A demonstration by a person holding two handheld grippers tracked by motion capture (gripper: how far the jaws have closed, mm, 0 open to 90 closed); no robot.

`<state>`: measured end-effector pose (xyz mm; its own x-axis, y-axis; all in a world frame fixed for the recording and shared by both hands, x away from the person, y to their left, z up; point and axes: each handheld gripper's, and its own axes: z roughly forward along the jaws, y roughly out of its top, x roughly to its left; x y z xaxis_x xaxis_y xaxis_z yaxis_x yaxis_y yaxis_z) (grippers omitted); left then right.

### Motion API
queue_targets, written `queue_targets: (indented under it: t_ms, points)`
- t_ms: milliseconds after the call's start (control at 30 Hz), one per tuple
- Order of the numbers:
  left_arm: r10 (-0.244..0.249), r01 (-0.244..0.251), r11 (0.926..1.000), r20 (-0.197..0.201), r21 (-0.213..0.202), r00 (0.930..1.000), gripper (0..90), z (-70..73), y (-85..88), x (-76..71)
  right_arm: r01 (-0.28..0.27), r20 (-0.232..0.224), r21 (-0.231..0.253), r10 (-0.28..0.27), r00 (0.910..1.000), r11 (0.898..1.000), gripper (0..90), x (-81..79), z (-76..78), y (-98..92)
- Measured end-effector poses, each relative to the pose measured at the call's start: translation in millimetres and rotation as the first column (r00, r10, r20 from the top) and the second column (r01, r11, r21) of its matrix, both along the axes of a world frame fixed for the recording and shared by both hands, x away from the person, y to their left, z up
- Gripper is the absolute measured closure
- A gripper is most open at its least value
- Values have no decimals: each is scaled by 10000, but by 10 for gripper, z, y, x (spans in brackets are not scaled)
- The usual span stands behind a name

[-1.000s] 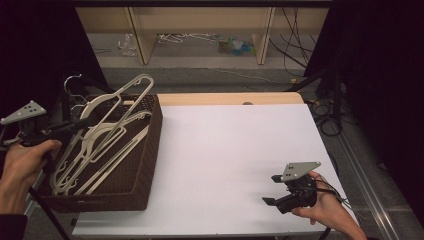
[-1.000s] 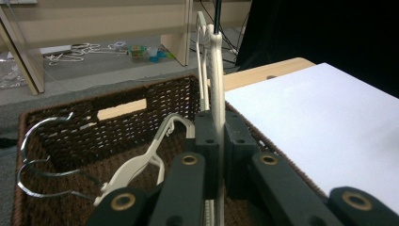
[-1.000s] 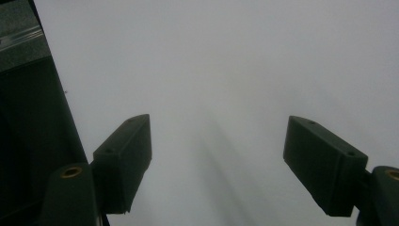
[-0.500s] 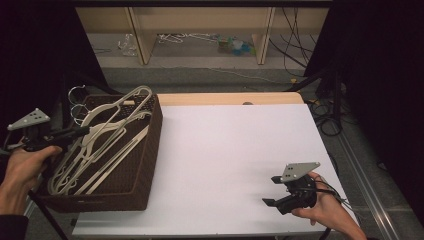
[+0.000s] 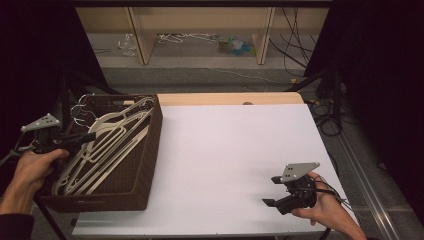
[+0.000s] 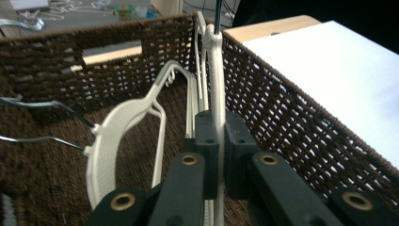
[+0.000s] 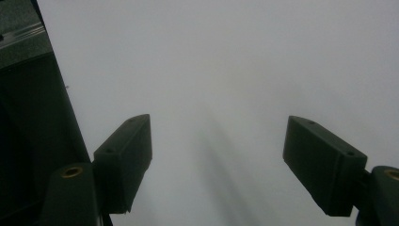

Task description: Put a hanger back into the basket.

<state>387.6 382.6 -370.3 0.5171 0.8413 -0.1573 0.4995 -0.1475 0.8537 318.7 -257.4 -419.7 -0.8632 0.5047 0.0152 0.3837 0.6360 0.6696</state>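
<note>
The left hand-held gripper (image 5: 82,136), jaws clamped on a cream hanger (image 6: 216,89), sits lower than a second ago, so the bundle of hangers (image 5: 107,145) now settles into the wicker basket (image 5: 145,165) at the bench's (image 5: 235,150) left edge; release is probably next. Count: one basket, at least four hangers, overlapped. The right hand-held gripper (image 5: 275,197) rests open over bare bench.

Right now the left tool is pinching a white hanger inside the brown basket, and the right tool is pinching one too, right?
Not quite. The right tool pinches nothing: the right gripper view shows its jaws wide apart over the bare white table. The left tool does pinch a white hanger inside the brown basket.
</note>
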Motion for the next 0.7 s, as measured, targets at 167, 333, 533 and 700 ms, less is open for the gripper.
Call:
queue_targets:
  t_ms: [167,333,533,700]
  points:
    - [59,-59,10000,-288,0,9996,859,-88,-19,53,-55,-126,-73,54,9999,10000,254,0,0,0]
    - [156,-153,9999,-493,72,9987,858,-162,-29,78,-45,-142,-74,44,9999,10000,254,0,0,0]
    - [388,-365,9988,-731,324,9966,854,-241,-48,119,-63,-58,-15,63,10000,10000,254,-2,-11,7]
    - [685,-606,9939,-858,923,9939,839,-277,-25,125,-45,-51,-37,44,10000,10000,254,1,-18,4]
